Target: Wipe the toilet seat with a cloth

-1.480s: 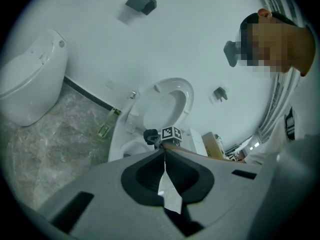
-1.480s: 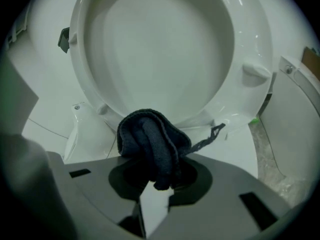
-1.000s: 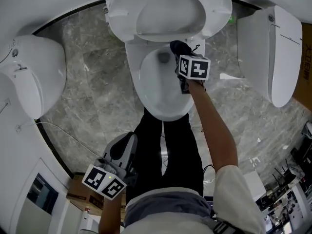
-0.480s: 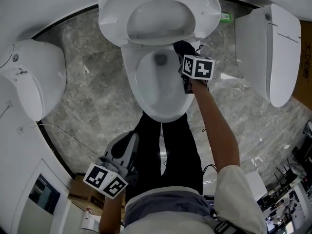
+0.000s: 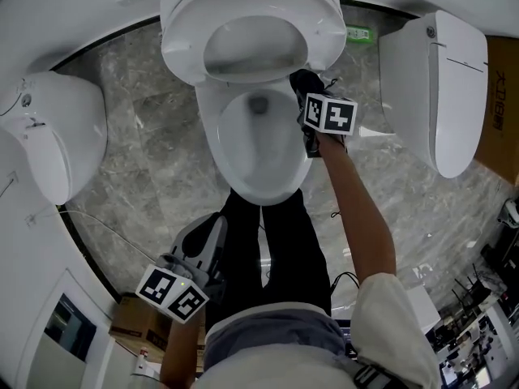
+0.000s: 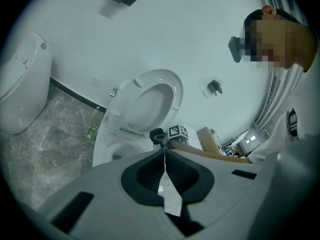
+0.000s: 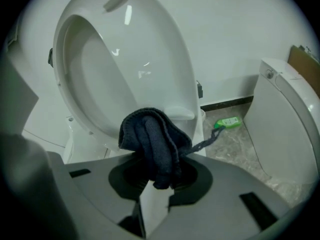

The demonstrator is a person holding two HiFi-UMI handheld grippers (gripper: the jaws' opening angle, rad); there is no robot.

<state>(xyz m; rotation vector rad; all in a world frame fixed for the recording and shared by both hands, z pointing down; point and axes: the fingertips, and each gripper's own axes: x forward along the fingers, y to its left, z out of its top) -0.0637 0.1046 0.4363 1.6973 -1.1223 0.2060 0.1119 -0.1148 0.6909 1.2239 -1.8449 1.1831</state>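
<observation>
Dark blue knitted cloth sat bunched in the right gripper, whose jaws were clamped on its lower folds, with a loose thread trailing off to one side. Only the right gripper view gave me that grip. From the head view I saw just a dark lump past the marker cube, at the right rear edge of the toilet bowl, close under the hinge. The toilet seat stood raised behind the bowl, and the right gripper view looked straight up into its white ring, the cloth just in front of its lower right part. I could not tell from any view whether cloth and seat touched. The left gripper had its jaws pressed together on nothing, which only its own view settled. The head view placed it well in front of the bowl and to its left, beside my dark trousers, pointing toward the bowl. The head view alone showed a neighbouring toilet to the right of the bowl and another to its left, on the grey marble floor. A small green item lay on the floor behind and to the right of the bowl.
</observation>
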